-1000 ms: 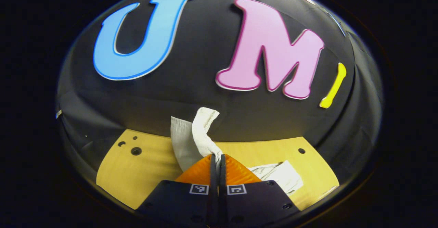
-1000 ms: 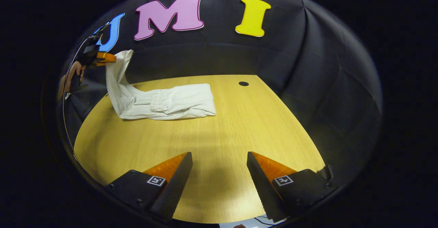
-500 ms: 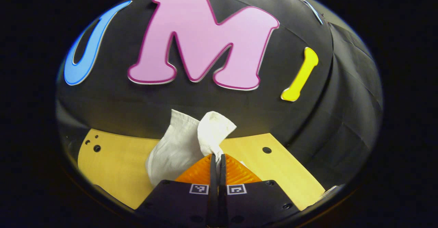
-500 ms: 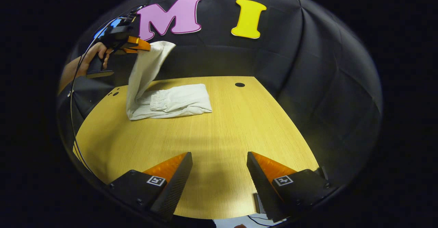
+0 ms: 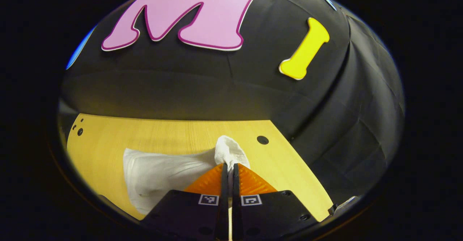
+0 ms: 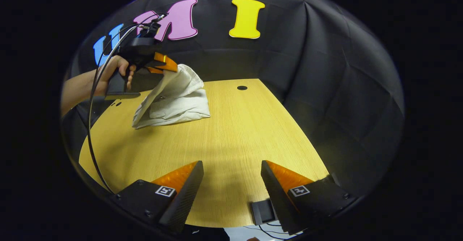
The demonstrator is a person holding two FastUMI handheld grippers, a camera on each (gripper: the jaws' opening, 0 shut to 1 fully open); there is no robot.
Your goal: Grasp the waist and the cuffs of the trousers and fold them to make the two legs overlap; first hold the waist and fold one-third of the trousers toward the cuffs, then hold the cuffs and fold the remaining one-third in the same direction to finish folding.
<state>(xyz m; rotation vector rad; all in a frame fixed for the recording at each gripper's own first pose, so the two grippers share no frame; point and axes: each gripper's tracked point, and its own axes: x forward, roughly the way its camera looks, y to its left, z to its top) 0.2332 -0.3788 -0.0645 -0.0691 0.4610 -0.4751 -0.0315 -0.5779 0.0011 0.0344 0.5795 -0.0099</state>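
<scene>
Trousers (image 6: 173,101) on table (image 6: 246,132), cable hole (image 6: 242,88) beyond

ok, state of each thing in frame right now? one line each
trousers: partly folded on the table, one end lifted over the folded stack
left gripper: shut on the lifted trouser end, held up by a hand
right gripper: open, empty, above bare table
table: trousers on its far left part

A light wooden table (image 6: 231,132) with fine straight grain fills the booth floor. A round hole (image 6: 242,88) sits near its far edge, and smaller holes (image 5: 77,129) cluster at the far left corner. Black cloth walls (image 6: 325,71) rise behind and beside it, creased and dim.
</scene>
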